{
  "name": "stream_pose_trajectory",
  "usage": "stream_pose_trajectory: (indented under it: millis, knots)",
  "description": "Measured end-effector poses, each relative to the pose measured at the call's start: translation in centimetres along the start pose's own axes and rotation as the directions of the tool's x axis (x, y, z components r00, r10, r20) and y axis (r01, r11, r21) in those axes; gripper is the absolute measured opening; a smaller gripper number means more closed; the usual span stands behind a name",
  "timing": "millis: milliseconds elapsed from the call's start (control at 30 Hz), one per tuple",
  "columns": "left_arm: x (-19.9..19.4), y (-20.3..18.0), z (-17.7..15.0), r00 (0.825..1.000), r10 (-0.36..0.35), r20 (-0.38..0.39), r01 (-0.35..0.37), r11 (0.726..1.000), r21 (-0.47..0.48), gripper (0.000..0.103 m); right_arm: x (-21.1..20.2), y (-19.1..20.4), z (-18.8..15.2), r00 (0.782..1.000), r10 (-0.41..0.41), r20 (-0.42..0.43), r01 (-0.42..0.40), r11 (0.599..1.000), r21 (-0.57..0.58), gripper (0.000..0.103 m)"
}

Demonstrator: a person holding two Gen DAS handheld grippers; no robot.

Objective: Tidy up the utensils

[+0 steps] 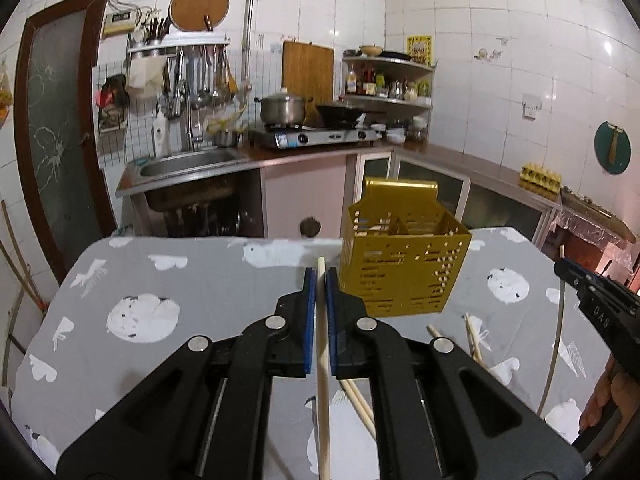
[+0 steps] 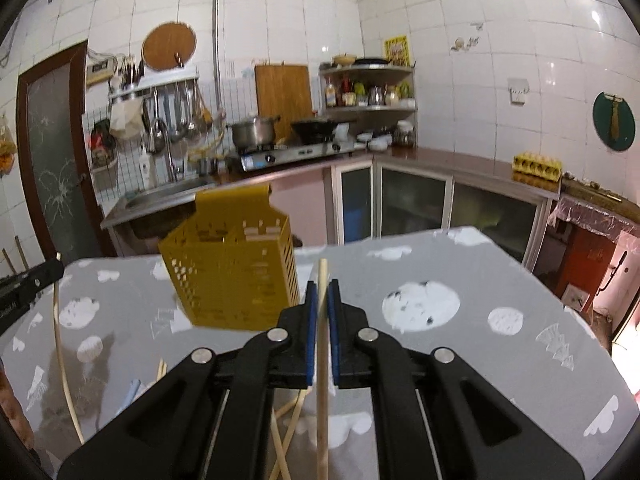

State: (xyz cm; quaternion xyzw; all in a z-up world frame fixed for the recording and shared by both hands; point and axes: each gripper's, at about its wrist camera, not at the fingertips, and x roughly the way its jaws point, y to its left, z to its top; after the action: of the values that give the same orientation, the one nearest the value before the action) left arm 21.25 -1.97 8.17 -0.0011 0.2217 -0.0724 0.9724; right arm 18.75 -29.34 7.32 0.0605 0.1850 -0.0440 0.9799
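On the grey patterned tabletop [image 1: 200, 272] stood the yellow perforated utensil holder [image 1: 404, 268], toward the far edge, with loose chopsticks [image 1: 474, 340] lying on the cloth nearer the camera. The left gripper [image 1: 321, 280] had its fingers nearly closed on one chopstick [image 1: 323, 380], pinched upright between the blue pads, just left of the holder. The right gripper [image 2: 322, 292] likewise clamped a second chopstick [image 2: 321, 392], just right of the holder. Each stick seemed held well along its length, so it could pivot or slip in the smooth pads during the lift. A tip catching the holder's rim or divider might tip the light holder, or send a stick glancing off onto the tabletop
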Motion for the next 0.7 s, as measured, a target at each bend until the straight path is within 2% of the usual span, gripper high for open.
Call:
stream_pose_trajectory:
  millis: [367,700]
  knots:
    - [-0.3,-0.5,0.5,0.996,-0.024,0.084,0.024,1.0,0.01,0.004,-1.1,0.5,1.2,0.994,-0.005,0.113,0.01,0.999,-0.041,0.006]
    - [1.3,-0.4,1.6,0.992,-0.056,0.113,0.056,0.998,0.007,0.004,-0.7,1.7,3.3,0.985,0.008,0.17,0.005,0.997,-0.075,0.006]
